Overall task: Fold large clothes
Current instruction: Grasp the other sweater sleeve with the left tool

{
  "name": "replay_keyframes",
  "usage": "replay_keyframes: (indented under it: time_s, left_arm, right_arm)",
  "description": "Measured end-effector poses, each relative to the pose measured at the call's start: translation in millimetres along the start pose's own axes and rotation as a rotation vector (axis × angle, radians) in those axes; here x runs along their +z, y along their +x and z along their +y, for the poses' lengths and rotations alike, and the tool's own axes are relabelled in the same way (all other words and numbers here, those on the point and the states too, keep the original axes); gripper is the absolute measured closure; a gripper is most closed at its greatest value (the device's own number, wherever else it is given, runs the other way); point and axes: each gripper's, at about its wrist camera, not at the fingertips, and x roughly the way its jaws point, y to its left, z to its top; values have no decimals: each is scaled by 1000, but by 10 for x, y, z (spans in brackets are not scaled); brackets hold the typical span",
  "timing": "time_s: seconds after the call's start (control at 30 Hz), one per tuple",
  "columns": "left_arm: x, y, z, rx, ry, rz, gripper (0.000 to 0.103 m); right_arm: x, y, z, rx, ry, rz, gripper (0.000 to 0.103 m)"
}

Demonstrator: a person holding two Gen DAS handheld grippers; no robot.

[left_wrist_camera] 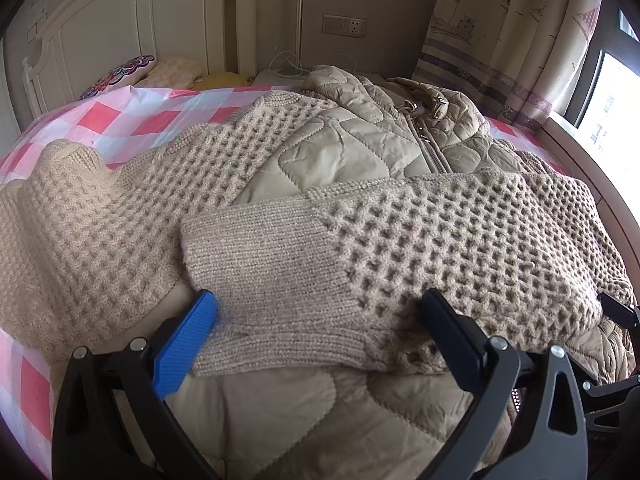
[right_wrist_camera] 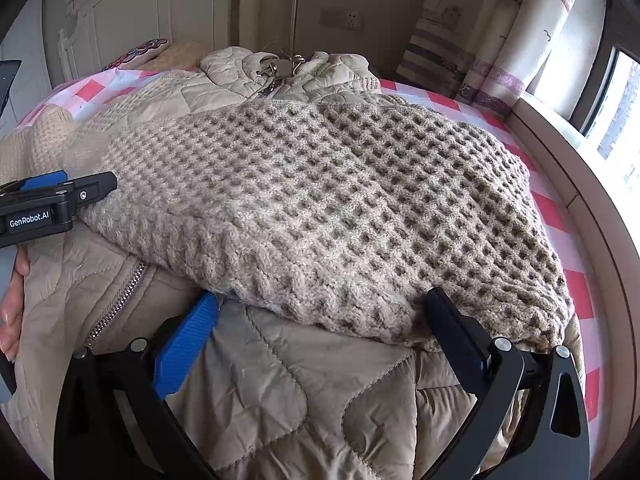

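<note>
A: In your left wrist view, what do you have?

B: Your left gripper [left_wrist_camera: 320, 312] stands spread wide, its 2 fingers apart and holding nothing. The blue finger [left_wrist_camera: 186, 346] sits at 7 o'clock, the black one at 5 o'clock. Between them lies the ribbed cuff [left_wrist_camera: 256, 256] of a knit sleeve, folded across the quilted jacket [left_wrist_camera: 340, 148]. The jacket's collar points to 12 o'clock, on the pink checked bedsheet [left_wrist_camera: 120, 120].

A: And the other sleeve?

B: At 9 o'clock, the left knit sleeve [left_wrist_camera: 80, 216] stretches out sideways.

A: Now the right wrist view?

B: Your right gripper [right_wrist_camera: 322, 312] is also splayed open, with nothing between its fingers. The waffle-knit sleeve [right_wrist_camera: 320, 208] fills the middle, lying over the jacket, its near edge touching both fingertips. The zipper [right_wrist_camera: 120, 300] runs at 8 o'clock. The left gripper shows at 9 o'clock, beside the sleeve's cuff end.
</note>
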Motion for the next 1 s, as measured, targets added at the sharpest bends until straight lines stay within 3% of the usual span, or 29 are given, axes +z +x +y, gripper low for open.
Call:
replay_keyframes:
  time_s: [0.23,0.33,0.37,0.43,0.47,0.53,0.63,0.67,0.8,0.93,1.0]
  left_arm:
    - [-9,-57,43,-17,-19,-25,3]
    - [-39,-334,351,-196,-170,-144,4]
    - [-38,-421,474,-229,-223,-162,5]
    - [-80,-837,1048,-264,-421,-295,4]
    - [-118,-995,1280,-233,-480,-356,2]
    - [-241,-1295,1946,-77,-624,-438,2]
    - [-528,-1429,2960,111,-854,-402,4]
    - [-673,-1439,3308,125,-949,-387,4]
    - [-899,-1328,4037,92,-1088,-350,9]
    - [-734,-1204,4290,80,-1030,-383,16]
    - [-636,-1083,4365,113,-997,-367,37]
  right_arm:
    - [-4,1,-12,5,6,2,4]
    - [-6,-2,-13,5,6,2,4]
    - [-10,-7,-10,5,6,1,4]
    - [-6,-5,-2,1,3,2,4]
    - [-7,-5,-9,2,3,3,4]
    - [-7,-6,-8,3,5,2,4]
    - [-7,-8,-12,3,4,2,4]
    - [-7,-8,-12,4,4,3,4]
    - [-7,-8,-9,4,3,3,4]
    - [-8,-10,-6,4,3,2,4]
    - [-7,-11,-5,3,3,2,4]
